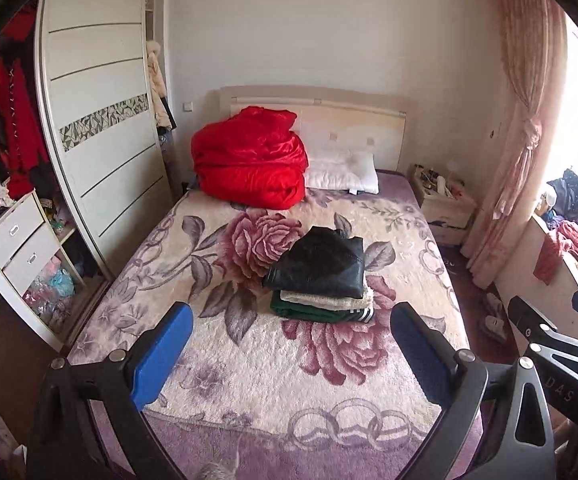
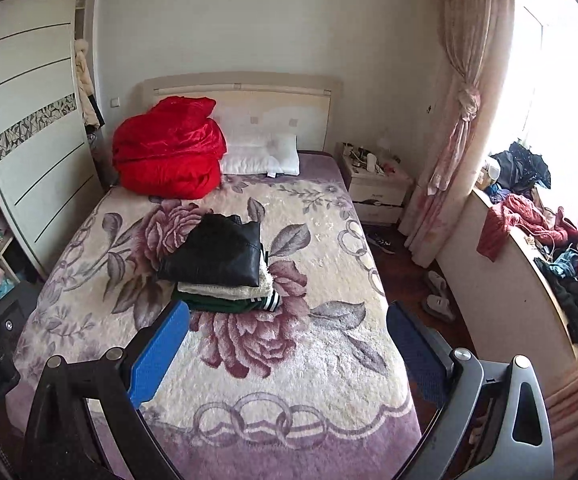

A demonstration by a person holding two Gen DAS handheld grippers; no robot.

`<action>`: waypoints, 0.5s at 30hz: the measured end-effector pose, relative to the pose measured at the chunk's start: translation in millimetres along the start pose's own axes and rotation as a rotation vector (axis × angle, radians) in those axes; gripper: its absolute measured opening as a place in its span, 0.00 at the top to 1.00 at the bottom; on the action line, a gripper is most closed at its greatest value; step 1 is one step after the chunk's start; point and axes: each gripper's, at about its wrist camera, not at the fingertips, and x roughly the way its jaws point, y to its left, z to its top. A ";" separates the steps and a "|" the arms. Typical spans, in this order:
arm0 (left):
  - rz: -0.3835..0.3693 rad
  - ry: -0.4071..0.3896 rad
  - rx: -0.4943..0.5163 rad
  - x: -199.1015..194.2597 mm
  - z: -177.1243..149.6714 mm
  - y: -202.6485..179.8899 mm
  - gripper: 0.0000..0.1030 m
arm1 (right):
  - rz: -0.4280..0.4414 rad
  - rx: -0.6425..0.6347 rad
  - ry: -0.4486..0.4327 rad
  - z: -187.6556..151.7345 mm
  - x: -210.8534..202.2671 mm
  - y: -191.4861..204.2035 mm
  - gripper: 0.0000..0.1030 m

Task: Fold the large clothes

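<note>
Both grippers hang at the foot of the bed, jaws spread wide and holding nothing: the left gripper (image 1: 291,356) and right gripper (image 2: 287,354) fill the bottom of their frames. At mid-frame on the floral blanket (image 1: 249,372) sits a folded stack: black jacket (image 1: 321,264) on top, cream garment (image 1: 329,300), green striped garment (image 1: 317,312) beneath. Upper left of it, a red quilt (image 1: 249,156) is heaped beside a white pillow (image 1: 343,172).

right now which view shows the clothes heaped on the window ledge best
The right wrist view: the clothes heap runs along the whole ledge, unobstructed. The left wrist view shows it only at the frame's edge, partly cut off.
</note>
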 end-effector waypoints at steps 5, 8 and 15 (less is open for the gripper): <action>0.002 -0.031 -0.002 -22.5 -4.0 -2.8 0.01 | 0.006 0.018 -0.041 -7.2 -44.1 -12.9 0.00; -0.004 -0.043 -0.008 -28.4 -6.9 -3.2 0.01 | 0.005 0.016 -0.069 -10.8 -64.4 -17.7 0.00; -0.010 -0.045 0.007 -35.2 -17.5 -4.0 0.00 | 0.001 0.016 -0.091 -14.8 -86.4 -23.5 0.00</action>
